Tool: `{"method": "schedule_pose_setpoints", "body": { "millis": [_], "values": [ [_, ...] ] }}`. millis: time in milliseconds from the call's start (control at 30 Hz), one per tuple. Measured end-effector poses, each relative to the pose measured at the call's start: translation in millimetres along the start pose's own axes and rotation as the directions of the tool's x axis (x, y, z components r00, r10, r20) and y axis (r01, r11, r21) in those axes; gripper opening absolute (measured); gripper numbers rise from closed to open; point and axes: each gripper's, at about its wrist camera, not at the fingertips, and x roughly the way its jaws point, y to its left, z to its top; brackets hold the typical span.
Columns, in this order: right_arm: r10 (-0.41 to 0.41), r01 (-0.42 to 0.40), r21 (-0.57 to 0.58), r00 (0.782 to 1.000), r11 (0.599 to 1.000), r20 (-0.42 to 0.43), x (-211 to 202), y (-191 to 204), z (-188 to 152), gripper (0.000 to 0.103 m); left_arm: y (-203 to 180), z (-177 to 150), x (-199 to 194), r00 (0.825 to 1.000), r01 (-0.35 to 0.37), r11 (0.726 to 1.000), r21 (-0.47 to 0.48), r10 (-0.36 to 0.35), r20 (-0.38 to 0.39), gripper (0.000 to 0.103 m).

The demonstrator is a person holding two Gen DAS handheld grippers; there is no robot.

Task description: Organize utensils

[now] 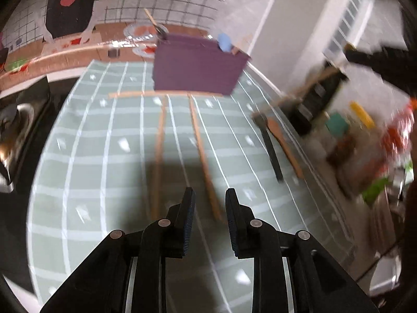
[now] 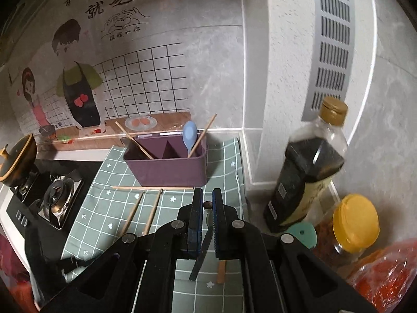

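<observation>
A purple utensil box (image 2: 166,164) stands at the back of the green checked cloth (image 2: 104,208); it also shows in the left wrist view (image 1: 198,65). It holds a blue spoon (image 2: 189,134) and chopsticks (image 2: 202,135). Three loose chopsticks (image 2: 151,212) lie in front of it, seen too in the left wrist view (image 1: 202,151). My left gripper (image 1: 209,195) is open above one chopstick. My right gripper (image 2: 207,195) is almost shut on a thin dark utensil (image 2: 203,250) beside a wooden handle (image 2: 221,271). A dark utensil (image 1: 271,148) and wooden spoon (image 1: 282,140) lie at the cloth's right edge.
A gas stove (image 2: 52,195) with a kettle (image 2: 18,156) is on the left. A dark sauce bottle (image 2: 305,172), a yellow-lidded jar (image 2: 354,221) and a red bag (image 2: 385,274) crowd the right. The wall corner is behind the box.
</observation>
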Motion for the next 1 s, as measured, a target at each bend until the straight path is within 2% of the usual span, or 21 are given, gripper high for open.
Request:
{"method": "schedule_pose_setpoints", "body": {
  "millis": [133,333,467,600,667,733,800,1000],
  "values": [
    [0.004,-0.004,0.011,1.0,1.0,0.021,-6.2,-3.9,-6.5,0.006,-20.3,-21.7,11.1,0.996,-0.087,0.996,0.016,0.087,0.002,0.025],
    [-0.009,0.008,0.012,0.997,1.0,0.082,-23.3,-6.0,-13.5,0.006,-23.3,-26.2,26.8,0.985,-0.169,0.983,-0.078,0.17,0.002,0.025],
    [0.009,-0.01,0.014,0.996,1.0,0.088,-27.9,-8.5,-15.4,0.006,-20.6,-19.3,34.4,0.978,-0.209,0.97,-0.124,0.21,-0.003,0.025],
    [0.019,-0.02,0.017,0.996,1.0,0.086,-29.2,-11.1,-18.8,0.006,-24.5,-13.4,41.6,0.973,-0.232,0.964,-0.134,0.233,-0.01,0.024],
    [0.026,-0.027,0.019,0.996,0.999,0.087,-31.1,-12.4,-19.5,0.006,-26.9,-11.7,43.3,0.973,-0.228,0.965,-0.132,0.229,-0.008,0.02],
    [0.025,-0.027,0.017,0.995,0.999,0.093,-33.4,-12.9,-18.9,0.006,-29.6,-10.8,45.3,0.972,-0.235,0.965,-0.115,0.235,-0.011,0.007],
    [0.026,-0.028,0.016,0.995,0.999,0.101,-36.6,-12.6,-17.4,0.006,-30.9,-10.0,44.2,0.971,-0.237,0.966,-0.103,0.238,-0.005,0.007],
    [0.024,-0.025,0.011,0.993,1.0,0.119,-42.3,-12.6,-10.3,0.006,-35.3,11.3,2.4,0.964,-0.241,0.97,-0.039,0.244,0.109,0.006]
  ]
}}
